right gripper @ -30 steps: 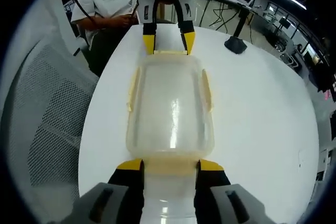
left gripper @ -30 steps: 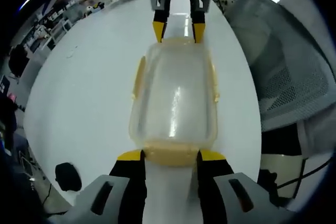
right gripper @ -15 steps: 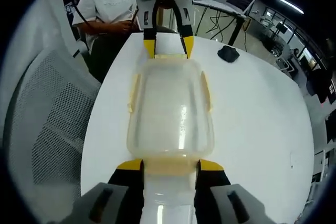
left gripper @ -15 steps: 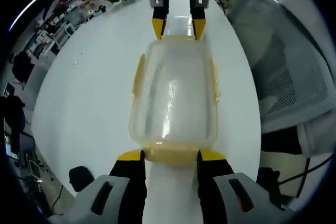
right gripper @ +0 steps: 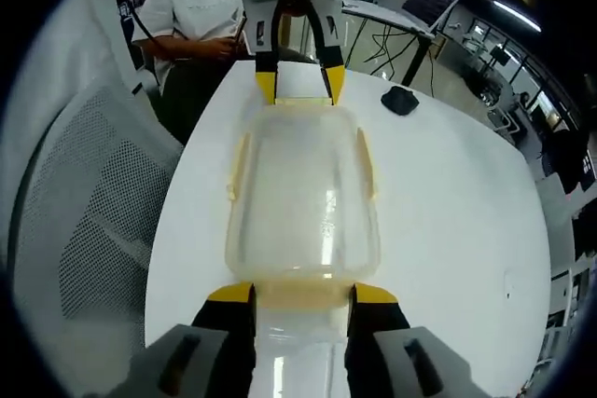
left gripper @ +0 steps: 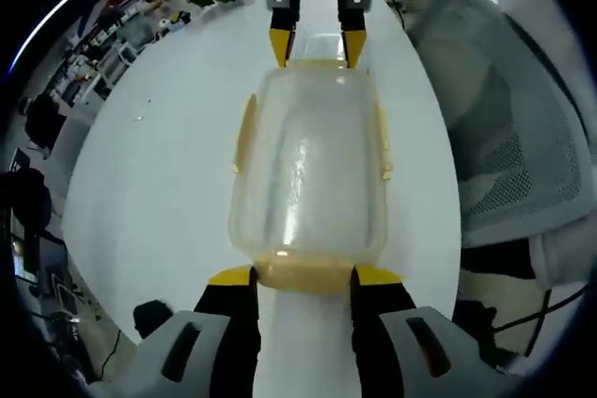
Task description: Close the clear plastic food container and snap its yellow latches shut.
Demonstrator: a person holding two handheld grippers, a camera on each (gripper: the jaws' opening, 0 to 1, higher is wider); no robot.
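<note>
Both grippers face each other across the clear plastic food container (left gripper: 310,170), which lies on the white table (left gripper: 159,174) with its lid on. In the left gripper view the left gripper (left gripper: 303,276) straddles the near end latch (left gripper: 303,272), its yellow-tipped jaws spread about as wide as that latch and sitting at its two corners — whether they actually press it I cannot tell. The right gripper (left gripper: 317,47) stands at the far end in the same way. The right gripper view mirrors this: the right gripper (right gripper: 303,294) brackets its own end latch (right gripper: 303,294), jaws apart and holding nothing, while the left gripper (right gripper: 298,86) sits at the opposite end.

The long-side latches (left gripper: 244,132) look flared outward, so they are probably not yet snapped; the end flaps appear to be the step in hand. To do it well, I would push both ends at once so the container cannot slide on the smooth table — each gripper serves as the other's backstop. Keep the jaw tips low on the flap's free edge, drive down and inward together, and hold the lid level so neither corner lifts. A mesh office chair (right gripper: 89,202) stands beside the table, and a person in a white shirt (right gripper: 191,6) sits beyond it.
</note>
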